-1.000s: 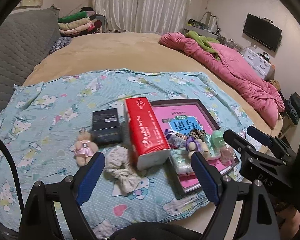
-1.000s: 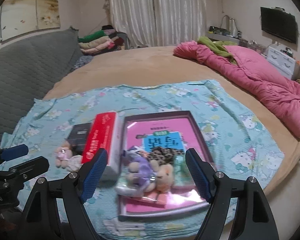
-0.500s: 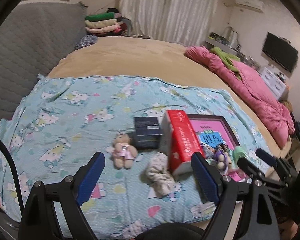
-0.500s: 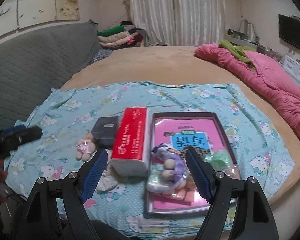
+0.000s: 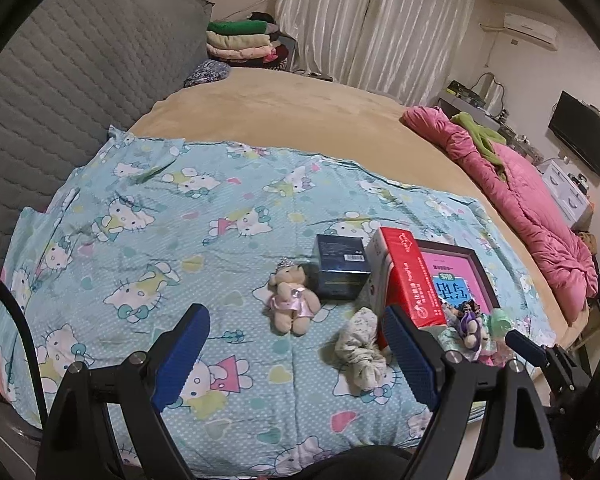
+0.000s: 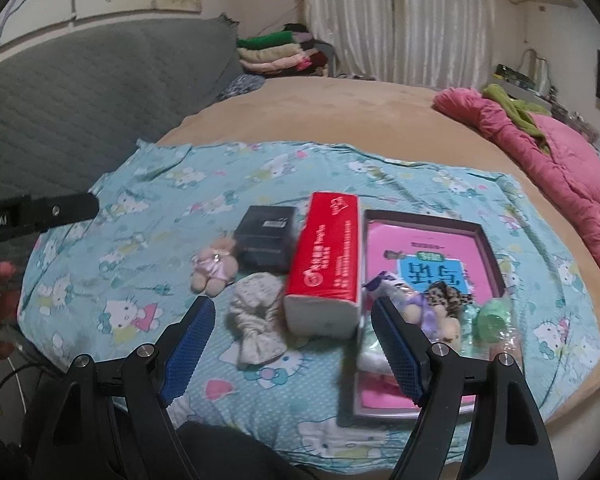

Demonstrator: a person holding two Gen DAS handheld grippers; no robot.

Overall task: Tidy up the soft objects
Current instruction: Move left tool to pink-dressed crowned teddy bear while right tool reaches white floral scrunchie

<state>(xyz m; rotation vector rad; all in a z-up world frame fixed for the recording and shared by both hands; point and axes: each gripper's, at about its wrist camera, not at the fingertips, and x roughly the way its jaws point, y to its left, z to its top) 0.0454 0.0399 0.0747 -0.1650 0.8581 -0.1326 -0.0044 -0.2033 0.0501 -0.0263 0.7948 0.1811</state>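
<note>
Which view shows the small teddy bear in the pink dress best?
The left wrist view: the teddy bear lies sharp and unblocked near the centre, crown visible. In the right wrist view it is blurred and smaller, left of the dark box.

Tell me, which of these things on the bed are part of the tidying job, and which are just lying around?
Job: small teddy, pale scrunchie, shallow tray, soft toys already in it.
Lying about: red tissue pack, dark box, pink quilt, folded clothes.

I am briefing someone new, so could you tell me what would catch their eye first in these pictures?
Probably the red tissue pack standing in the middle of the cartoon-cat sheet, beside a tray with a pink book. A small teddy bear lies left of it, and a pink quilt is heaped at the far right.
</note>
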